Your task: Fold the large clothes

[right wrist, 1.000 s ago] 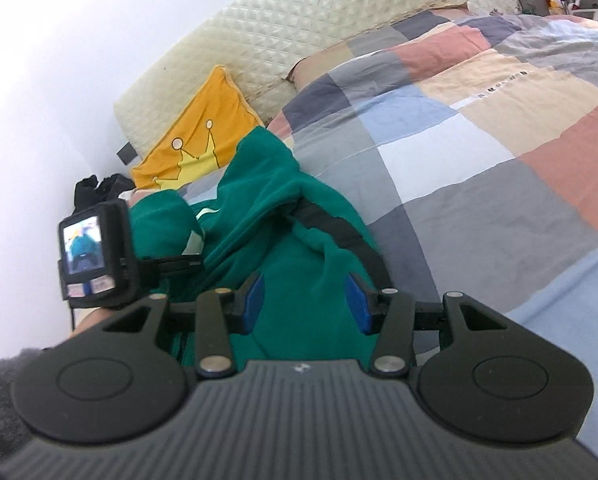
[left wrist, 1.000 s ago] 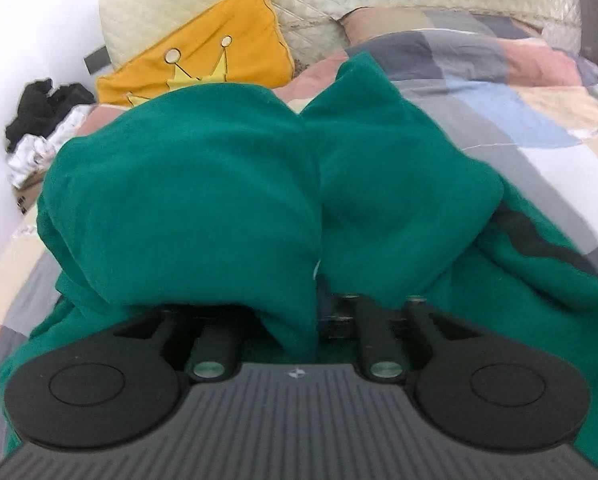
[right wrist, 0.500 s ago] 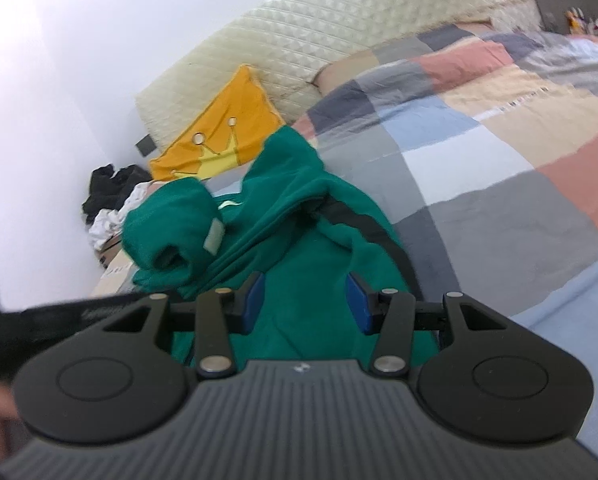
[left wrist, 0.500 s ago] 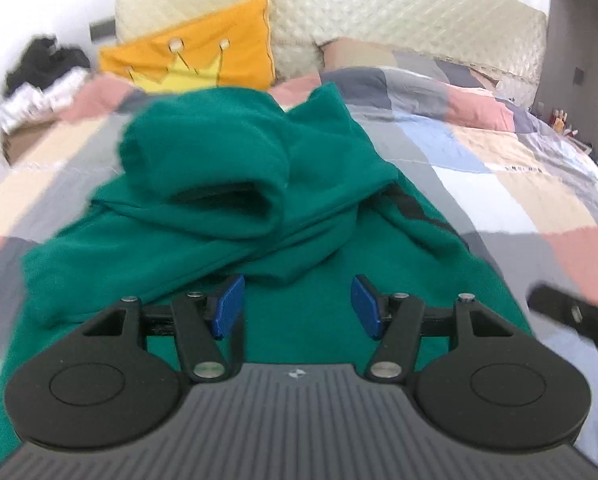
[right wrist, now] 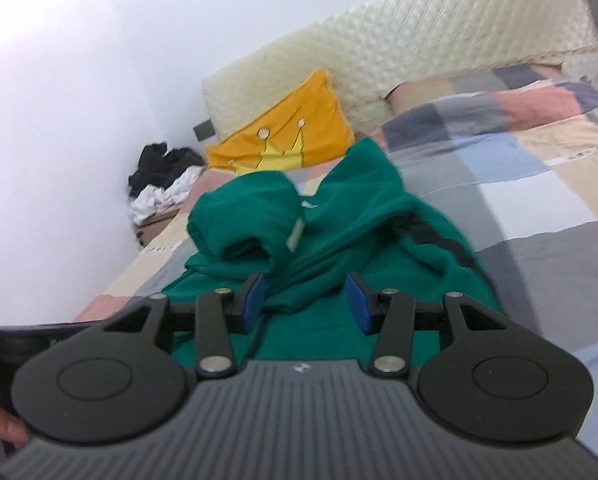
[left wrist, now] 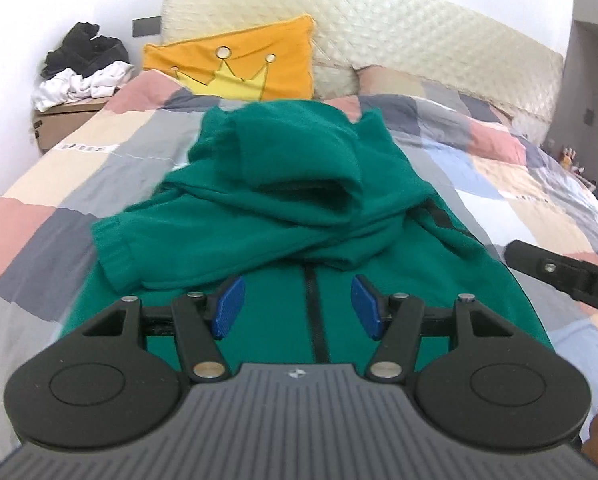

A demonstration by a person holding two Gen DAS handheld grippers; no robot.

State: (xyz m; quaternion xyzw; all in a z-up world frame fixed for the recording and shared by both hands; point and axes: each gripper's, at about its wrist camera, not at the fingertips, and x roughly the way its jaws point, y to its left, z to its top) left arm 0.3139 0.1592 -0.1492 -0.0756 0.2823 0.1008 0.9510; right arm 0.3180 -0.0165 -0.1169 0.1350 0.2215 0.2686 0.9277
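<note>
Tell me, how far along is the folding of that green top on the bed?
Partly done. The green hoodie lies zip-up on the patchwork quilt, with its hood and a sleeve already turned in over the chest. Nothing is in hand: the left gripper and right gripper hover over it with jaws open and empty. Folding the bunched body down to a neat bundle remains.

1. The hooded sweatshirt [left wrist: 299, 184] ahead of the jaws is deep green, with a black zip line down its front and a black stripe on one sleeve.
2. The duvet cover [left wrist: 59, 184] beneath it is a patchwork of grey, pink, beige, pale blue and white.
3. The cushion [left wrist: 235, 60] beyond the jaws is orange with a yellow crown.
4. The headboard [left wrist: 399, 36] is cream, with a quilted diamond pattern.
5. The pads [left wrist: 229, 306] of the left gripper [left wrist: 297, 306] are blue on black arms.
6. The pile of clothes [left wrist: 83, 68], far left of the jaws, is black and white.
</note>
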